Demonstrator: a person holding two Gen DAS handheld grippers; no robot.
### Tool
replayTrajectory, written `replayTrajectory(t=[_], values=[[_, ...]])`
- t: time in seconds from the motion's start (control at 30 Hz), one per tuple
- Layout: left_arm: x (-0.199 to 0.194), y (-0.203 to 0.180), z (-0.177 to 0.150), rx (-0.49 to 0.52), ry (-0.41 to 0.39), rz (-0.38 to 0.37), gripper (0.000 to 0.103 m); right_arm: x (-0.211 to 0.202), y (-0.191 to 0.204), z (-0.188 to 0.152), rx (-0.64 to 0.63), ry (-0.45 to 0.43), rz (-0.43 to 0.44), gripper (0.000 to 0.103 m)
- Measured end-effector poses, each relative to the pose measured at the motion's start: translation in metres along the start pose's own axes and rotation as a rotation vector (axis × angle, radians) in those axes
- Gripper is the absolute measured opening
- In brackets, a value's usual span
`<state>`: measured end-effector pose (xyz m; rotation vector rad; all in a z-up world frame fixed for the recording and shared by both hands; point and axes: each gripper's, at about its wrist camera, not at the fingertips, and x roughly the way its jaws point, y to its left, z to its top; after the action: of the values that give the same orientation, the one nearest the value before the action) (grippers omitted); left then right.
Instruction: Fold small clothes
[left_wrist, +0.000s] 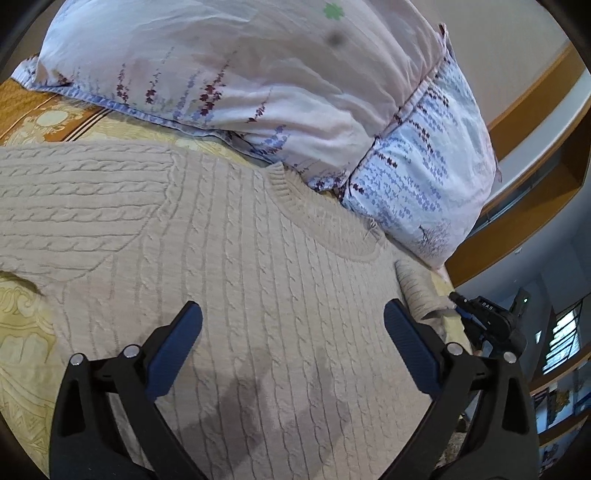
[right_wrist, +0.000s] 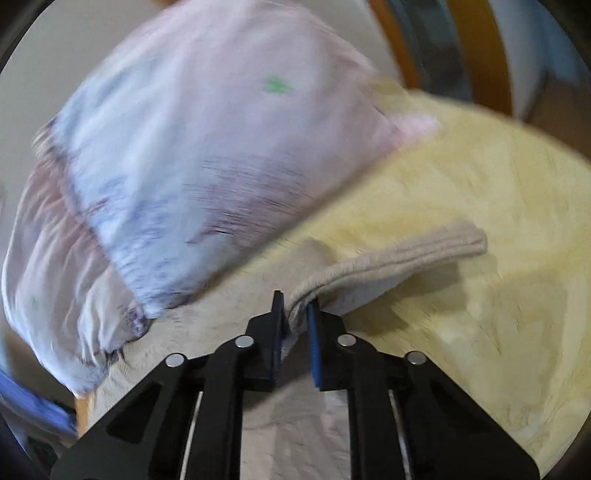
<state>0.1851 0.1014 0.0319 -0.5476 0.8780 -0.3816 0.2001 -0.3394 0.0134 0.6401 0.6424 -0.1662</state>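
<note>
Pinching sweater (left_wrist: 229, 266) sleeve cuff (right_wrist: 406, 254) in my right gripper (right_wrist: 295, 314) | left gripper (left_wrist: 293, 325) spread, empty, over body | step: sleeve fold | next: carry cuff across chest

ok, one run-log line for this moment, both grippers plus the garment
left gripper: open, above beige cable-knit sweater | right gripper: shut on sweater sleeve | sweater flat on yellow bedspread, beside pillow

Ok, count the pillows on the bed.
2. One pillow lies on top, pale pink with flower sprigs; the second pillow, blue-patterned, sits under it beside the sweater's collar. More may lie out of view.
</note>
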Motion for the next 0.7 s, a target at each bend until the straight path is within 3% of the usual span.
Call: replayTrajectory(t=[0.13, 0.23, 0.27, 0.3, 0.37, 0.4, 0.47, 0.7], values=[[-0.006, 0.008, 0.004, -0.043, -0.019, -0.028, 0.095, -0.018, 0.078, -0.015, -0.220, -0.004, 0.194, 0.011], [-0.004, 0.012, 0.006, -0.086, -0.008, -0.071, 0.093, -0.009, 0.139, -0.050, -0.386, 0.168, 0.373, 0.013], [-0.002, 0.012, 0.006, -0.096, -0.002, -0.080, 0.093, -0.003, 0.155, -0.066, -0.435, 0.237, 0.408, 0.024], [0.000, 0.012, 0.006, -0.111, 0.009, -0.088, 0.092, 0.003, 0.167, -0.083, -0.488, 0.294, 0.415, 0.045], [0.004, 0.014, 0.006, -0.138, 0.025, -0.107, 0.090, 0.005, 0.173, -0.099, -0.531, 0.304, 0.404, 0.062], [0.007, 0.015, 0.006, -0.159, 0.037, -0.117, 0.088, 0.002, 0.169, -0.103, -0.529, 0.290, 0.400, 0.064], [0.012, 0.018, 0.006, -0.189, 0.059, -0.122, 0.084, -0.001, 0.152, -0.099, -0.466, 0.304, 0.397, 0.064], [0.039, 0.025, 0.016, -0.315, 0.116, -0.144, 0.058, -0.004, 0.019, -0.053, 0.144, 0.349, 0.364, 0.060]])
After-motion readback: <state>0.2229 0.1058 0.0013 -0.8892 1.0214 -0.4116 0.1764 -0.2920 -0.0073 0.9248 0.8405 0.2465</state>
